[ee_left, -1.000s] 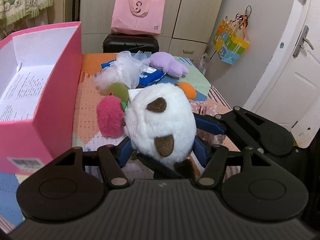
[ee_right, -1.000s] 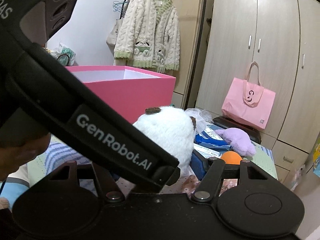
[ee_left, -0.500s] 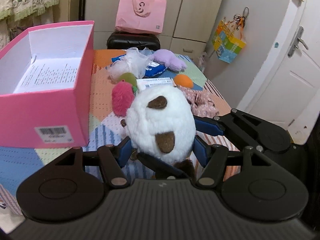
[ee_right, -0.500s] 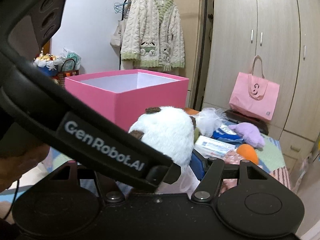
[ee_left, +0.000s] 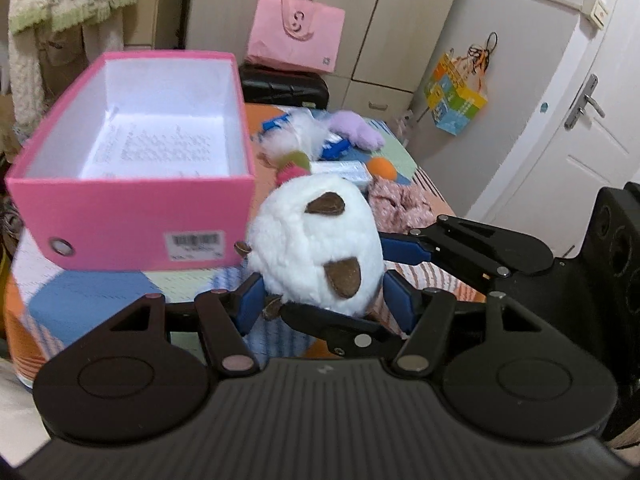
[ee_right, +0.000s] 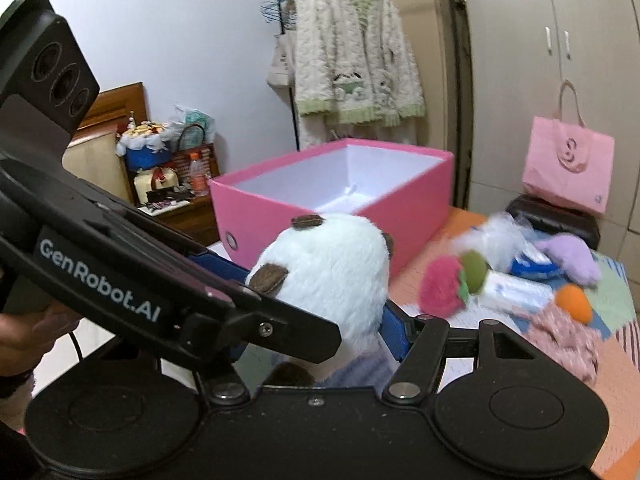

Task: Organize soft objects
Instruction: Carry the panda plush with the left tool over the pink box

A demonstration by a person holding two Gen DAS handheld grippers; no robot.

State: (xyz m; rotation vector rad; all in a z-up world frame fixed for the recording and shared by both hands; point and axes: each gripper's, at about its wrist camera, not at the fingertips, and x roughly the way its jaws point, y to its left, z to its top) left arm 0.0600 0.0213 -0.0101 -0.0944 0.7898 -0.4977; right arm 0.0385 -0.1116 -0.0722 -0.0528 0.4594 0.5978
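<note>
A white plush toy with brown patches is held in the air between both grippers. My left gripper is shut on its lower part with blue pads. My right gripper is shut on the same white plush toy; its far finger crosses from the right in the left wrist view. The open pink box stands to the left on the patterned table, with a printed sheet inside; it also shows in the right wrist view.
Behind the toy lie a pink and green plush, an orange ball, a purple plush, a white mesh puff, blue packets and a floral cloth. A pink bag and wardrobe stand behind.
Both grippers have pulled back and risen with the plush toy. The pink box now shows its front and inside from above, and the table pile sits farther away.
</note>
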